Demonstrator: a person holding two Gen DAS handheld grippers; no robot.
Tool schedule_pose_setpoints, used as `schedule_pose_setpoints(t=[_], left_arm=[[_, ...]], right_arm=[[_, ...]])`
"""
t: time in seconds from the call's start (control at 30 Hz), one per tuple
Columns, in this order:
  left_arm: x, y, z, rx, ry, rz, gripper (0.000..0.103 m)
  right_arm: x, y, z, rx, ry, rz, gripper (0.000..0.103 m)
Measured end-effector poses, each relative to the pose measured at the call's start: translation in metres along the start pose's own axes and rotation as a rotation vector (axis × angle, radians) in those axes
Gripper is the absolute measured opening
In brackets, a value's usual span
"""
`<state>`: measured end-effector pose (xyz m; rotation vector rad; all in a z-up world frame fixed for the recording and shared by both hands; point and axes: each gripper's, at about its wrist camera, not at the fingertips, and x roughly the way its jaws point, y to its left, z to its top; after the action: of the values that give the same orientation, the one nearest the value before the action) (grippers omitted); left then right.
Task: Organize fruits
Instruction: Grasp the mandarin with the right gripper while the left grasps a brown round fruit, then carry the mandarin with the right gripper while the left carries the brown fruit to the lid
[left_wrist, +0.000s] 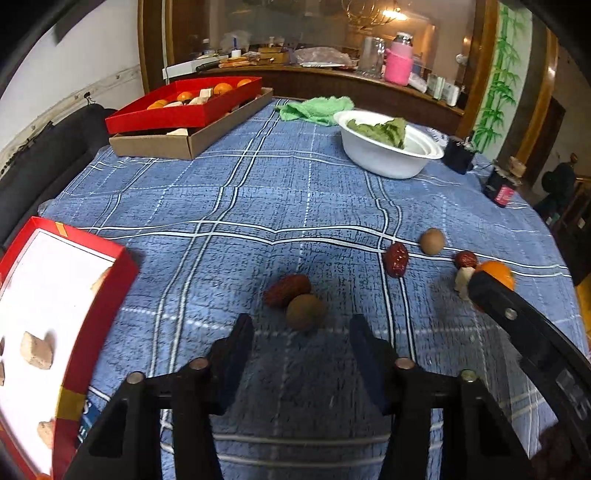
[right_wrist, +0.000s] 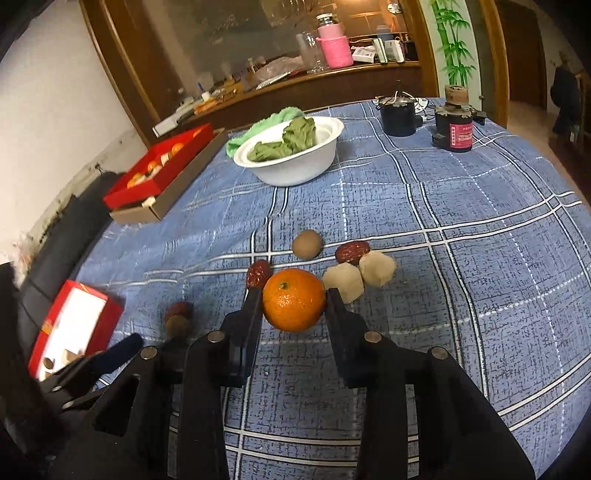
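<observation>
On the blue plaid tablecloth (right_wrist: 461, 258) lie three wrinkled dark-red dates, two round brown longan-like fruits, two pale beige faceted lumps (right_wrist: 345, 282) and one round orange mandarin (right_wrist: 294, 300). The right gripper (right_wrist: 293, 306) grips the mandarin between both fingers, stem end turned toward the camera. The left gripper (left_wrist: 301, 334) stands spread with nothing between its fingers, just short of the nearest brown fruit (left_wrist: 304, 312), which touches a date (left_wrist: 286, 290) whose long axis slants up to the right. One red cardboard tray with a white floor (left_wrist: 96, 314) sits at the left edge, holding beige chunks.
</observation>
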<state>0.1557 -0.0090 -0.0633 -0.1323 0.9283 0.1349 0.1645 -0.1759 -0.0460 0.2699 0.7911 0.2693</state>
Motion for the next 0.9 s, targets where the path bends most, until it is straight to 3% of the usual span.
schedule_pose_setpoints(t=[0.07, 0.17, 0.33, 0.57, 0.9], left_arm=[[0.01, -0.005, 0.0, -0.005, 0.03, 0.009, 0.035], [0.013, -0.013, -0.002, 0.027, -0.001, 0.053, 0.021], [0.007, -0.006, -0.007, 0.022, 0.009, 0.04, 0.021], [-0.039, 0.032, -0.028, -0.01, -0.02, 0.021, 0.021], [-0.093, 0.103, -0.051, -0.089, -0.063, 0.078, 0.021]], right_arm=[[-0.002, 0.0, 0.0, 0.0, -0.007, 0.02, 0.033], [-0.005, 0.001, 0.0, -0.003, -0.019, 0.042, 0.033], [-0.008, 0.003, -0.001, -0.012, -0.025, 0.054, 0.033], [-0.009, 0.013, -0.003, -0.044, -0.015, 0.043, 0.033], [-0.03, 0.066, -0.033, -0.153, 0.024, 0.075, 0.033]])
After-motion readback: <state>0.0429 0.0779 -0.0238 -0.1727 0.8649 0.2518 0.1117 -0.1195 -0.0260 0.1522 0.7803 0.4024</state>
